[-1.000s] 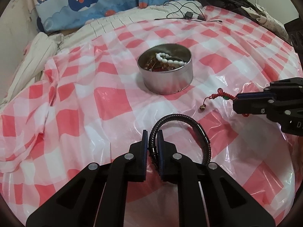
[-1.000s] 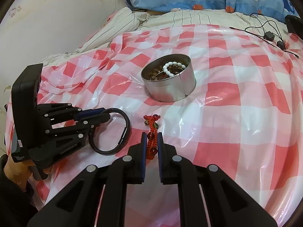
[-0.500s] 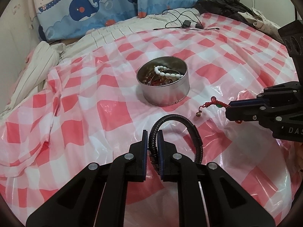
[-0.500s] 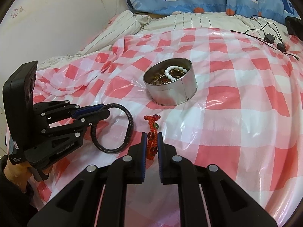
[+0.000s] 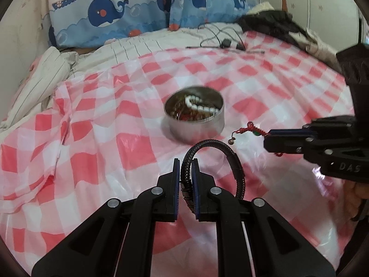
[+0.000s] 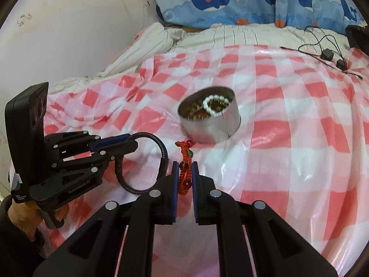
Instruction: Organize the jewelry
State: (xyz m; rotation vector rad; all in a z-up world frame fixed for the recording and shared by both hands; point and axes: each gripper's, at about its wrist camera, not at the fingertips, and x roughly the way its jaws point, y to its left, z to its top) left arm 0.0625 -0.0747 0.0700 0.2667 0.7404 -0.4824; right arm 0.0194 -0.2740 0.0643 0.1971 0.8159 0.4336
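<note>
A round silver tin with a white bead bracelet and other jewelry stands on the red-checked plastic sheet. My left gripper is shut on a black braided bracelet, lifted off the sheet just in front of the tin. It shows at the left of the right wrist view. My right gripper is shut on a red knotted cord bracelet with red and green beads. It hangs at the right of the left wrist view, close to the tin.
The checked sheet covers a bed. Whale-print pillows and a striped sheet lie behind. Black cables with adapters lie at the back right. A dark garment is at the far right. A wall is at the left.
Both grippers have risen off the sheet with their bracelets and moved toward the tin. The black bracelet now hangs clear of the surface.
</note>
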